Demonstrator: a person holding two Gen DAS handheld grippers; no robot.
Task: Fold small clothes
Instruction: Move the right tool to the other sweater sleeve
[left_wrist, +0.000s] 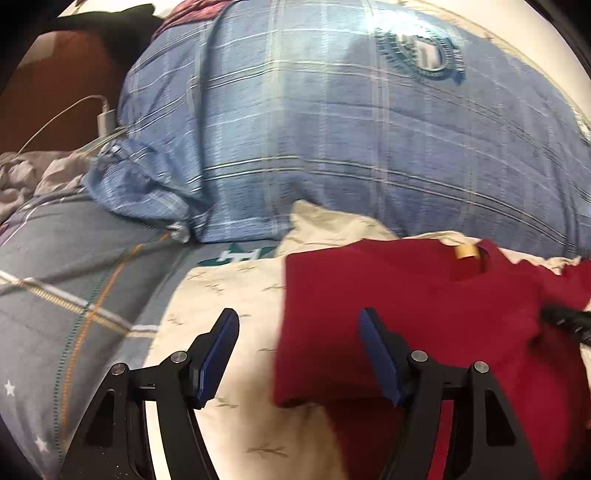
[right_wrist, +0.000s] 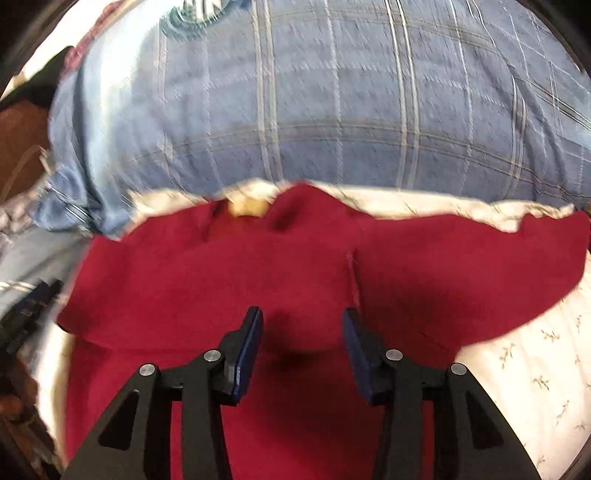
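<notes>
Shirt hem (perhaps folded) cut off

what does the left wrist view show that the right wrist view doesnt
Only the left wrist view shows the white charger with its cable, the grey plaid quilt and the shirt's folded left edge.

Only the right wrist view shows the shirt's right sleeve spread out on the cream sheet.

Both show the red shirt, its tan neck label, the blue plaid pillow, and an open tool over the bed.

A bedroom: plaid pillow, sprig-print sheet, rumpled bedding.
</notes>
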